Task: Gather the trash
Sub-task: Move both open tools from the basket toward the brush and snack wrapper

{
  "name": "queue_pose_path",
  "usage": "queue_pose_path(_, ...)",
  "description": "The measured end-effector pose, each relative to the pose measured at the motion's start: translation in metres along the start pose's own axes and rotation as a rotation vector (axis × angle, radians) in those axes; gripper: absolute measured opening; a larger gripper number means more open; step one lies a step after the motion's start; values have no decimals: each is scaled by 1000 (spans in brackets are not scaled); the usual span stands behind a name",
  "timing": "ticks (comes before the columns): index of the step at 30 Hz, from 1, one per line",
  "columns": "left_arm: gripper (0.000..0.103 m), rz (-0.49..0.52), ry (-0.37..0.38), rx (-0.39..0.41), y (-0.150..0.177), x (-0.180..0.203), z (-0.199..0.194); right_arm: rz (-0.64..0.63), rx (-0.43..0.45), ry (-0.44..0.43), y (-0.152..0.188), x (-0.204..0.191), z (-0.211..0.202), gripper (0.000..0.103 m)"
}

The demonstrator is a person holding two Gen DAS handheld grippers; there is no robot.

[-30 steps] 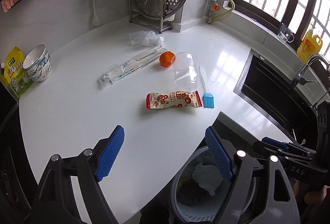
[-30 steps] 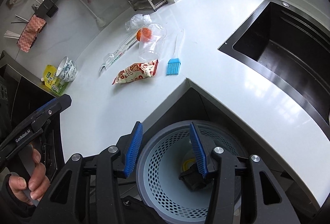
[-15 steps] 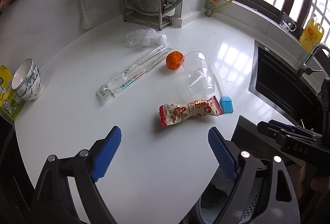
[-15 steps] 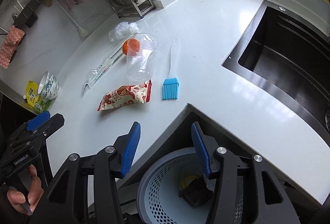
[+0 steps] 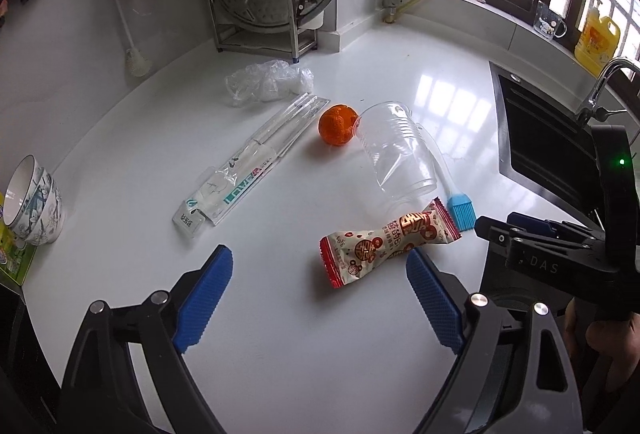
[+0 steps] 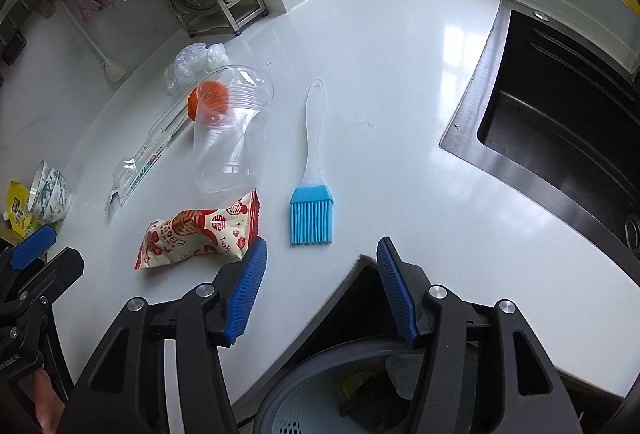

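Trash lies across the counter (image 5: pixel 120 138) from nine o'clock to three: chopstick sleeve (image 5: pixel 252 162), plastic wrap (image 5: pixel 268 82), orange peel (image 5: pixel 337 125), cup (image 5: pixel 394 148), snack bag (image 5: pixel 388 242), with the bin (image 6: pixel 320 398) below the counter edge at six. The left gripper (image 5: pixel 318 298) and the right gripper (image 6: pixel 320 290) hover empty, jaws wide and just widened further. A careless close could catch the brush (image 6: pixel 312 194), which sits just beside the bag, or crush the cup.
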State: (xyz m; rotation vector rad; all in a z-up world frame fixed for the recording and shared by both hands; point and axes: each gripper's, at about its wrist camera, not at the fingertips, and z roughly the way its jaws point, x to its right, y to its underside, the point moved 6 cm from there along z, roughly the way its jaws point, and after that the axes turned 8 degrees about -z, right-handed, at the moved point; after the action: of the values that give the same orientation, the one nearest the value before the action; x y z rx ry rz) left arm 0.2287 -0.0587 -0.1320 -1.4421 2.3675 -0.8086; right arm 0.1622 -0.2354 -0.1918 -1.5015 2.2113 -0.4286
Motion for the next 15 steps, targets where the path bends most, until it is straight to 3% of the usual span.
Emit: queue_pose_path(15,87,41,43,0,-9,-6,23,-47,1,132,-5,-7,24,55)
